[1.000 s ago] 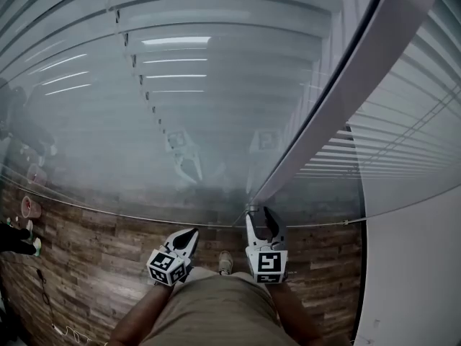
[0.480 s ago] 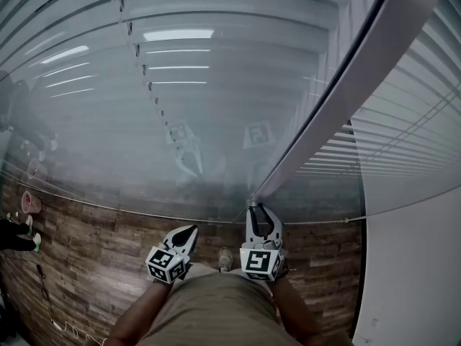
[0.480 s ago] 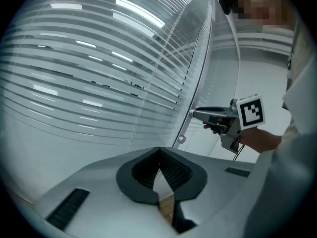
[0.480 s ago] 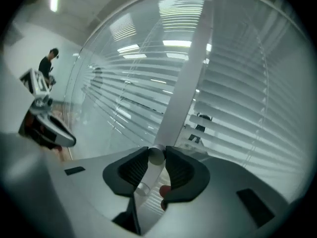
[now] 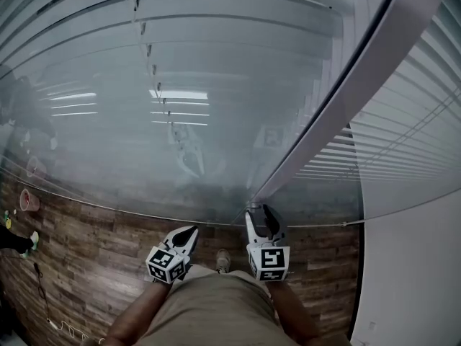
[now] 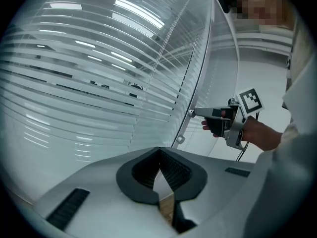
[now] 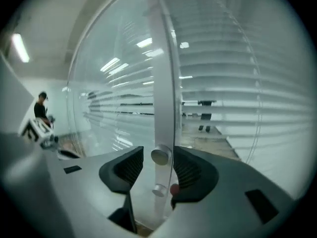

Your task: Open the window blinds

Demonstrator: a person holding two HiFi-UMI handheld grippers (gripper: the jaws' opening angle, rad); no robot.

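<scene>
Right gripper view: our right gripper (image 7: 156, 163) has just opened wide around the knob (image 7: 160, 155). It looks small, hard and slick, so we'd pinch its rim. Left gripper (image 6: 158, 152) is closed and empty.

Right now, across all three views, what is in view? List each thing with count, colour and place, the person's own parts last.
Horizontal slatted window blinds: two sets, white, behind the glass either side of the post.
Glass panes: two, clear, meeting at the post.
Upright frame post: one, white, between the panes.
Round metal knobs: two, silver, on the post, one above the other.
Wood-plank floor: brown, below the glass.
Left gripper: grey, jaws shut, empty, short of the glass.
Right gripper: grey, at the post; jaws have just been opening, apart around the upper knob.
Person's legs: tan trousers, bottom centre.
</scene>
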